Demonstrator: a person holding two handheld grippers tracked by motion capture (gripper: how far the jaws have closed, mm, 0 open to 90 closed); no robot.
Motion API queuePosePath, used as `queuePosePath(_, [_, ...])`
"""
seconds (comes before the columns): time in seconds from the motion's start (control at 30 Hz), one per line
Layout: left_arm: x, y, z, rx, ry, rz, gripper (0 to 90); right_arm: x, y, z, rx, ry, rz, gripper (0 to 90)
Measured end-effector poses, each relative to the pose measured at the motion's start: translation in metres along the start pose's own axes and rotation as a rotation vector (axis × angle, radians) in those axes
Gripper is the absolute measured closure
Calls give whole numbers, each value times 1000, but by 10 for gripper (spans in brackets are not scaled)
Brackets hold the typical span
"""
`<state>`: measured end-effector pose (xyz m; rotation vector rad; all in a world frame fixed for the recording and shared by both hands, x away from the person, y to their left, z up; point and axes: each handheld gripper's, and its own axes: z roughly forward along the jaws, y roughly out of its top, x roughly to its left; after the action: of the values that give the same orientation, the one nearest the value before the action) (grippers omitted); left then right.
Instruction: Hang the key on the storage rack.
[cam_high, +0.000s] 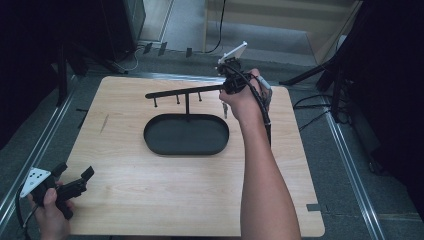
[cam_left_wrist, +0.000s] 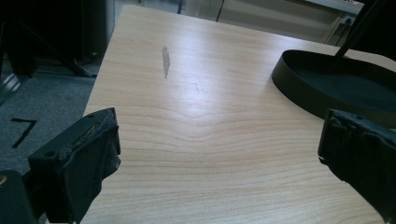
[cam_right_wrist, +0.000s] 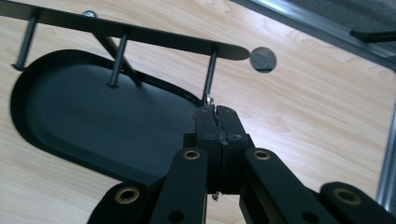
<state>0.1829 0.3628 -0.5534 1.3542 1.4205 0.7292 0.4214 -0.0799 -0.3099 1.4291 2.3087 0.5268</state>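
Your desk fills the middle of the high view, a pale wooden top with a dark streak in the grain toward its left edge.

On it, just above the frame's centre, sits the black oval tray. A post rises from the tray's far side and carries a thin black bar running left to right, with short pegs hanging under it.

Your right arm reaches up the right half of the high view, and your right claw sits at the bar's right end, upper centre of the frame. In the right gripper view that claw is clenched, its jaws pressed together on a small silver key whose metal tip pokes out just above them. The key's tip sits close beside the lower end of the rightmost peg, right of centre in that view; you cannot tell whether they touch. In the high view a bit of the key hangs below your hand.

Your left claw rests at the lower left corner of the high view, well apart from the tray. It is released: in the left gripper view its jaws stand wide at the bottom corners with bare desk between them and the tray's rim at the right edge
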Motion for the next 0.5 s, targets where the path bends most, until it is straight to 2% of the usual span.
queuePosePath(0.1, [0,0,0,-1,0,-1,0,-1,-1,2,0,-11,-6,899])
queuePosePath(0.17, [0,0,0,0,-1,1,0,-1,0,0,-20,7,-1,900])
queuePosePath(0.3, [0,0,0,1,0,3,0,3,3,-5,-28,6,-23,900])
queuePosePath(0.5, [0,0,0,1,0,5,0,5,7,-7,-35,4,-21,900])
